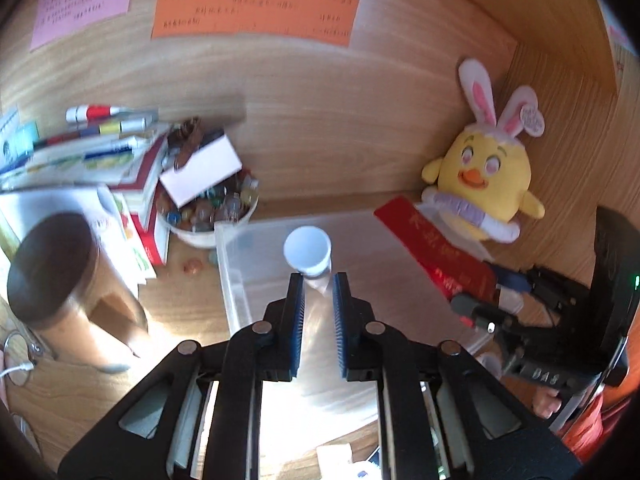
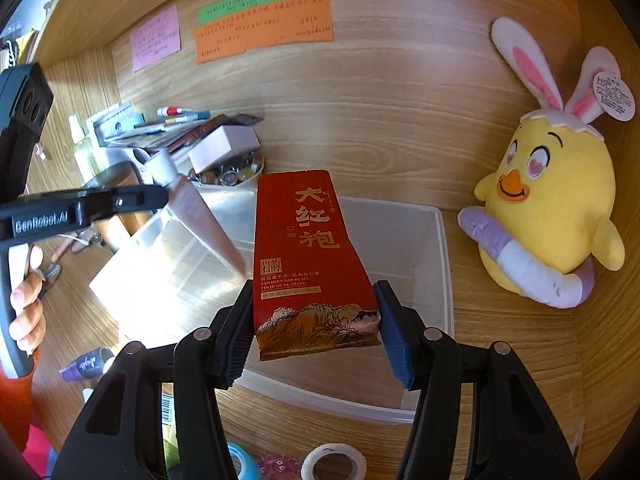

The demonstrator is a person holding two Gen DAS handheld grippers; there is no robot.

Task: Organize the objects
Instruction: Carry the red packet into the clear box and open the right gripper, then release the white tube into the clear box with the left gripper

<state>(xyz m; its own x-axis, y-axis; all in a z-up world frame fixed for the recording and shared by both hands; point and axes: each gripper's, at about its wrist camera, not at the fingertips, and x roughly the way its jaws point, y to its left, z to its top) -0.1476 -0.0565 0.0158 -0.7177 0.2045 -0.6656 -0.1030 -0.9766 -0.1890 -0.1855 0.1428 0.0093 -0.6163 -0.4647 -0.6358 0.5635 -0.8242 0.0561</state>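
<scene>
My left gripper point(image 1: 319, 280) is shut on a clear bottle with a white cap point(image 1: 308, 250), held over the clear plastic bin point(image 1: 232, 276). The bottle also shows in the right wrist view point(image 2: 192, 204), with the left gripper point(image 2: 160, 196) at its neck. My right gripper point(image 2: 314, 312) is shut on a red tea packet point(image 2: 308, 264) with gold lettering, held above the bin point(image 2: 436, 264). The packet shows in the left wrist view point(image 1: 432, 248) too, with the right gripper point(image 1: 476, 312) at its near end.
A yellow chick plush point(image 1: 480, 176) with bunny ears leans in the right corner, also in the right wrist view point(image 2: 548, 208). A bowl of marbles point(image 1: 208, 208), stacked books point(image 1: 92, 156) and a brown cylinder point(image 1: 60, 276) crowd the left. Tape rolls point(image 2: 334, 460) lie near the front edge.
</scene>
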